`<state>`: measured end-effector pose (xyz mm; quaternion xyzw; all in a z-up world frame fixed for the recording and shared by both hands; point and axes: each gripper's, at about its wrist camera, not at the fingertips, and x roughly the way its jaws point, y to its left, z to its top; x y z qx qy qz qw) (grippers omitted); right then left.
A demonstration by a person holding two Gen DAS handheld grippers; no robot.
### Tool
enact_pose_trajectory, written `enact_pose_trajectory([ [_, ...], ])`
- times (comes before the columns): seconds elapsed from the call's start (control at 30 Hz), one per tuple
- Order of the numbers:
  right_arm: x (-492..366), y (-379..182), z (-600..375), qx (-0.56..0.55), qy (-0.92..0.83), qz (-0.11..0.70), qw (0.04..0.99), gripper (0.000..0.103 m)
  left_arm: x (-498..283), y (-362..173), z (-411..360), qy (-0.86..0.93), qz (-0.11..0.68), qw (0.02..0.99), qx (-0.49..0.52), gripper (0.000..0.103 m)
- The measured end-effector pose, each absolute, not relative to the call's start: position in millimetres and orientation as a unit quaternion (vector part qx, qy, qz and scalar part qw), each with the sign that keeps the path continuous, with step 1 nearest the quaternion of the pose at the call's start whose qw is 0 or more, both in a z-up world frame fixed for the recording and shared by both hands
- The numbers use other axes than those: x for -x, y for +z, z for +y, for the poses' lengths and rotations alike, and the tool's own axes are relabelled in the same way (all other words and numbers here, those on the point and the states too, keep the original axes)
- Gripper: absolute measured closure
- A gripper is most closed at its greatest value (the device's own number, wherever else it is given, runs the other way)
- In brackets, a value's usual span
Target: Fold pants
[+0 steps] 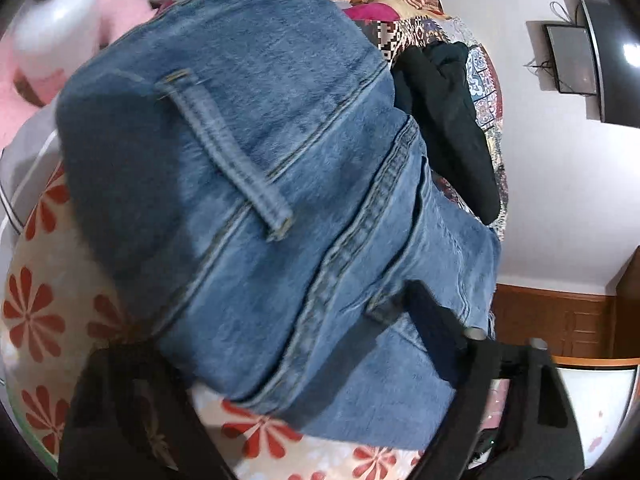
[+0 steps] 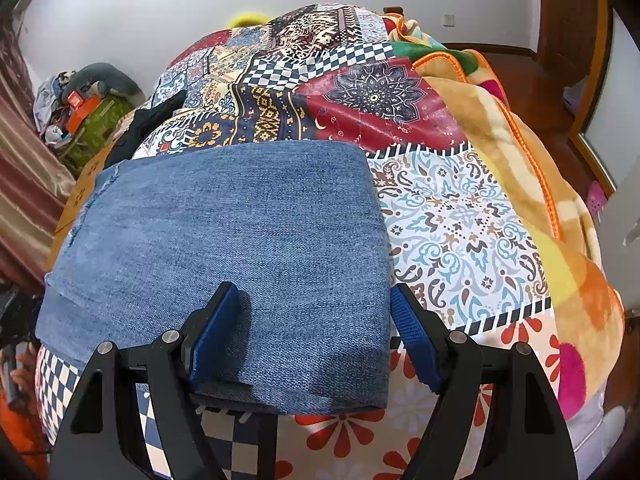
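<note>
The blue jeans fill the left wrist view, blurred, with the waistband and a belt loop facing me. My left gripper is open over them. Its right finger lies on the denim and its left finger sits beside the denim over the floral sheet. In the right wrist view the jeans lie folded flat in a rectangle on the bed. My right gripper is open, straddling the fold's near right corner. Its left pad rests on top of the denim and its right pad sits at the fold's right edge.
A patchwork bedspread covers the bed, with a red-flower sheet at the near edge. A black garment lies beyond the jeans. An orange blanket is bunched at the right. Pink fabric and clutter sit to the left.
</note>
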<state>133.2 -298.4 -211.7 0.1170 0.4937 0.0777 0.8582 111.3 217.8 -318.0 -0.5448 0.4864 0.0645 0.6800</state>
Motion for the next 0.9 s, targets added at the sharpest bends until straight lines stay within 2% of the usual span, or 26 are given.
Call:
enact_pose_trajectory([
  [0.13,-133,-212,-298,-0.120,0.080,0.494,0.858,0.028,-118,-302,208,0.086,0.493,0.710,0.496,0.047],
  [0.2,-134,-212,-298,-0.120,0.081,0.494,0.858,0.028,-118,-289,203,0.097,0.485,0.730,0.472,0.062],
  [0.3,-133,-212,-298,-0.120,0.081,0.494,0.858,0.028,-122,-262,194,0.109,0.475,0.769,0.414,0.074],
  [0.57,-126,-199,-305,-0.113,0.084,0.471,0.871,0.028,-135,-165,146,0.127,0.384,0.876,0.262,0.080],
  [0.73,-123,-191,-325,-0.115,0.068,0.453,0.881,0.028,-150,-94,88,0.085,0.332,0.927,0.152,0.081],
  [0.9,-128,-214,-335,-0.125,0.061,0.482,0.865,0.028,-165,-51,33,0.017,0.307,0.945,0.114,0.082],
])
